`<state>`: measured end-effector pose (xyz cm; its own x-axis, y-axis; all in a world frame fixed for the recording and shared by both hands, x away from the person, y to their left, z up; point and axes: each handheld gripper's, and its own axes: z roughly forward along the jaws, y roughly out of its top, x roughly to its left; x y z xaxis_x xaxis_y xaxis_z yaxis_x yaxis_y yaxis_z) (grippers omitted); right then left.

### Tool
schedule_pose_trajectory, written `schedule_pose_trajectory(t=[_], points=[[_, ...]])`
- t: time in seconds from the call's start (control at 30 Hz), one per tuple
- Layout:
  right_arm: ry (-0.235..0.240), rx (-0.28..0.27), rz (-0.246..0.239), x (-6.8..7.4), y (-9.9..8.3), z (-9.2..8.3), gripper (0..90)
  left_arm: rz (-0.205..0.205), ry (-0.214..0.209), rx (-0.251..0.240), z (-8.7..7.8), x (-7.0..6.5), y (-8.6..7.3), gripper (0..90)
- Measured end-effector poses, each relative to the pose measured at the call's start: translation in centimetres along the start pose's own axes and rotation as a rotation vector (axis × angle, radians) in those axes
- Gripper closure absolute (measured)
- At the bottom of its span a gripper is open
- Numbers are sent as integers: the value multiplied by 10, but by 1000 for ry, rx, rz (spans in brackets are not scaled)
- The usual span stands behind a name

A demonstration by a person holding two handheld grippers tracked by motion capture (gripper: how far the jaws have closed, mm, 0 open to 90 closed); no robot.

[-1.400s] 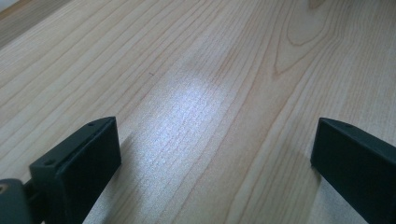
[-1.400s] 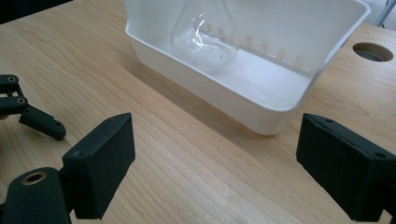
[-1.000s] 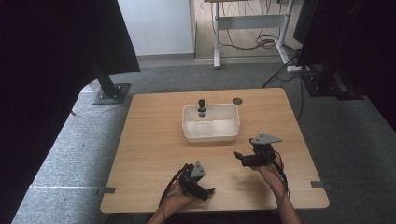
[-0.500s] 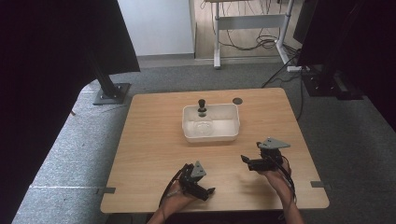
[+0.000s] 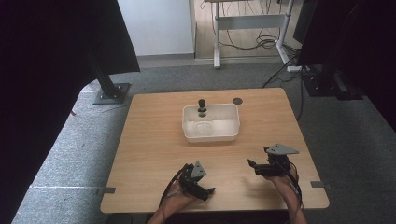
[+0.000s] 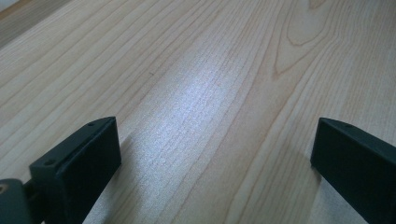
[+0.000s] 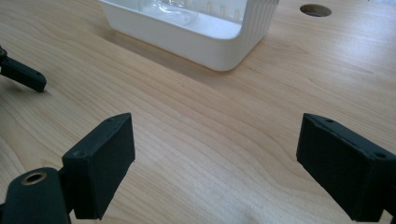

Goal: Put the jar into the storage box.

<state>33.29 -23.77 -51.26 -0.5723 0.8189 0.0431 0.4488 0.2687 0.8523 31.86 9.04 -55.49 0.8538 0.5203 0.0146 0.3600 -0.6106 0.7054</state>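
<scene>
The left gripper (image 5: 201, 185) rested low over the near edge of the table (image 5: 154, 140), its jaws spread wide with nothing between them; in the left gripper view (image 6: 212, 154) they framed bare wood grain. The right gripper (image 5: 258, 167) was held near the table's near right side, jaws likewise wide apart and empty, pointing leftward across the wood. In the right gripper view (image 7: 215, 158) the white tub (image 7: 210, 32) lay ahead of the jaws and a little to the left, well apart from them, with a stretch of bare table between. From above, the tub (image 5: 233, 122) stood at the middle of the table, nearer the far edge, with a clear glass item (image 5: 204, 128) lying inside it. A small black knobbed thing (image 5: 201, 105) stood at the tub's far rim; whether it was inside or just behind could not be told. A round hole (image 5: 237, 100) sat in the tabletop beyond the tub's right corner.
</scene>
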Motion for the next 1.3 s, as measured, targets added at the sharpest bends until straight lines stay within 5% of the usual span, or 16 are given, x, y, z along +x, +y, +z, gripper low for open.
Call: schedule_pose_trajectory(t=[0.8, 1.3], points=[[-30, 31, 24, -2, -33, -15, 108, -1, 1, 0, 0, 0, 0, 12], [-44, 131, 39, 0, -57, -11, 106, -2, 2, 0, 0, 0, 0, 12]])
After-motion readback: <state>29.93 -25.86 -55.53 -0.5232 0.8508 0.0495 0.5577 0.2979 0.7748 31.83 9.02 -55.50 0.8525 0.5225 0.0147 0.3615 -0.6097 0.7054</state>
